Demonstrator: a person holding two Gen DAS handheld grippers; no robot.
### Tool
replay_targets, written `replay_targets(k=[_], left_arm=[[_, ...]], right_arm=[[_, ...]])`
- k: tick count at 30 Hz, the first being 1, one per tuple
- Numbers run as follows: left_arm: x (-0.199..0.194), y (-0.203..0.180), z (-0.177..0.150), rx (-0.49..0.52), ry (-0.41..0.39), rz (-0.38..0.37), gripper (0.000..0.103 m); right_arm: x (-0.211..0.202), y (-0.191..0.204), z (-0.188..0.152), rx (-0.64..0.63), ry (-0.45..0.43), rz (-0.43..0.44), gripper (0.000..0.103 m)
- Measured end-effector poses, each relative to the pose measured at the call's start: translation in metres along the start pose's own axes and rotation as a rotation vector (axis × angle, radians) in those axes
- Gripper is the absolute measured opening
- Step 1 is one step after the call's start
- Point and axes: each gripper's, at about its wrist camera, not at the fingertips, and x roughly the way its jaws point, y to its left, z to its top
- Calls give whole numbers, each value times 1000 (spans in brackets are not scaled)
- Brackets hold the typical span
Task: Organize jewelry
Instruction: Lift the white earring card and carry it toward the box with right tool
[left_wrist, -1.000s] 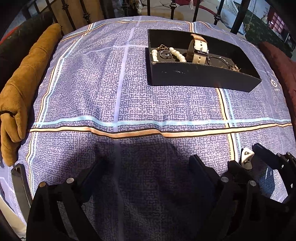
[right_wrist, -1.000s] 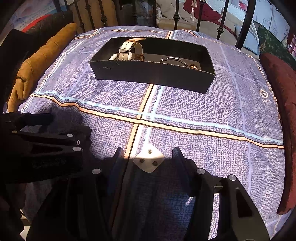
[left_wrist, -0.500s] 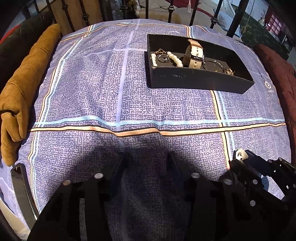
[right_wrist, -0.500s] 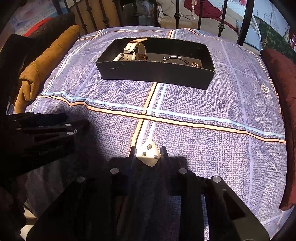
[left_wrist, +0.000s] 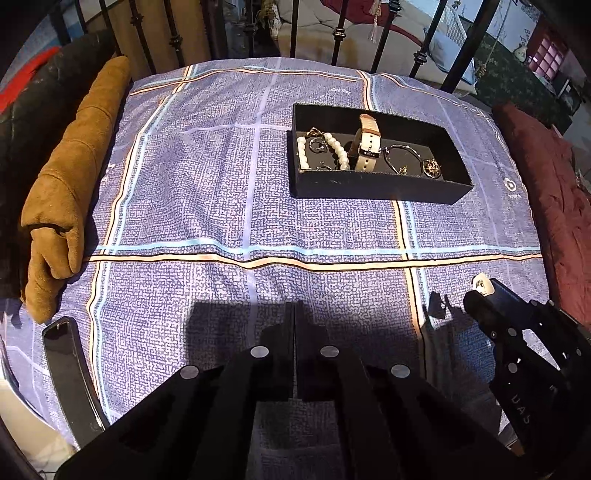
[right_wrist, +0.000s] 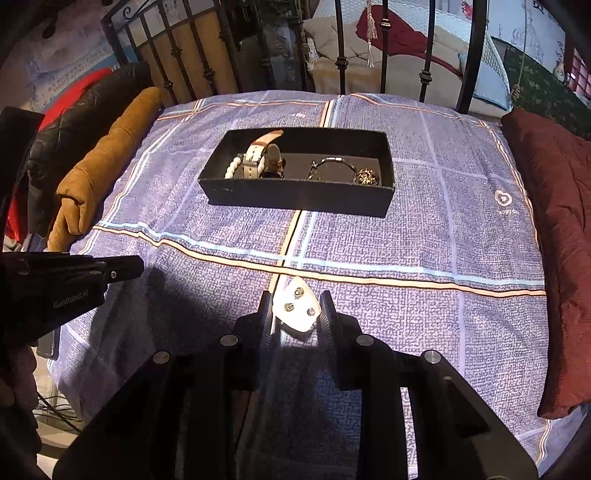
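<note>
Left tool (left_wrist: 294, 332): jaws have just been closing from wide apart, now pressed flat together, nothing between them. Right tool (right_wrist: 295, 310): jaws drew in and now grip a small white plate (right_wrist: 297, 310) with three studs, cannot tell what it belongs to.

Both views take in more of the bedspread (left_wrist: 221, 184) than a second ago, so I read both tools as lifted.

The black tray (right_wrist: 295, 195) sits far up the bed, well apart from both tools. Inside: pearl bracelet (left_wrist: 341, 149), watch (left_wrist: 365, 144), bangle (right_wrist: 332, 168), gold piece (right_wrist: 366, 177).

My guess: the white plate goes to the tray next. The left tool is free to steady it.
</note>
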Motion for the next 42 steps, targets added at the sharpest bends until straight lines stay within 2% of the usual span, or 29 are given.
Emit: replay_targets(k=[14, 26, 32, 42], left_arm=[[-53, -20, 13, -70, -5, -12, 0], [-92, -40, 36, -27, -53, -11, 0], [-94, -43, 57, 17, -86, -32, 0], [-74, -44, 81, 91, -116, -28, 0]], right_arm=[[-54, -10, 29, -16, -36, 7, 27], [-105, -6, 68, -35, -111, -16, 27], [-111, -2, 88, -22, -145, -64, 27], [-85, -6, 107, 53, -146, -176, 27]])
